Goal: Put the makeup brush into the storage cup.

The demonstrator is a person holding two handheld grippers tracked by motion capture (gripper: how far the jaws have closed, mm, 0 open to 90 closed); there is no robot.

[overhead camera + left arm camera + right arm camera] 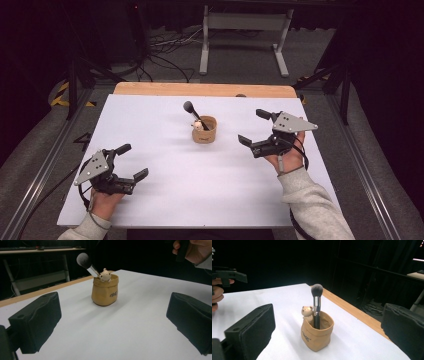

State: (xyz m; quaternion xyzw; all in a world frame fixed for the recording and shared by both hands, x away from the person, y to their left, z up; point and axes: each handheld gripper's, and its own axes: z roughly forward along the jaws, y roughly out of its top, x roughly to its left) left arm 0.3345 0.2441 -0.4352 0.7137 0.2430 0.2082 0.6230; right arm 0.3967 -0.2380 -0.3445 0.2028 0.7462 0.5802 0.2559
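The white table (165, 200) carries one landmark near its middle: a small tan pouch (204, 131). Both claws flank it, likely poised for a reach. The right gripper (256, 129) hovers just right of the pouch, jaws spread and empty; the left gripper (131, 161) sits well apart to the pouch's near left, also spread. A makeup brush (316, 305) stands inside the pouch, bristles up, leaning, beside a tiny bear figure (307, 312) at the pouch's rim.

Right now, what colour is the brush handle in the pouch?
Black handle, silver ferrule, dark grey bristles; clearest in the right gripper view.
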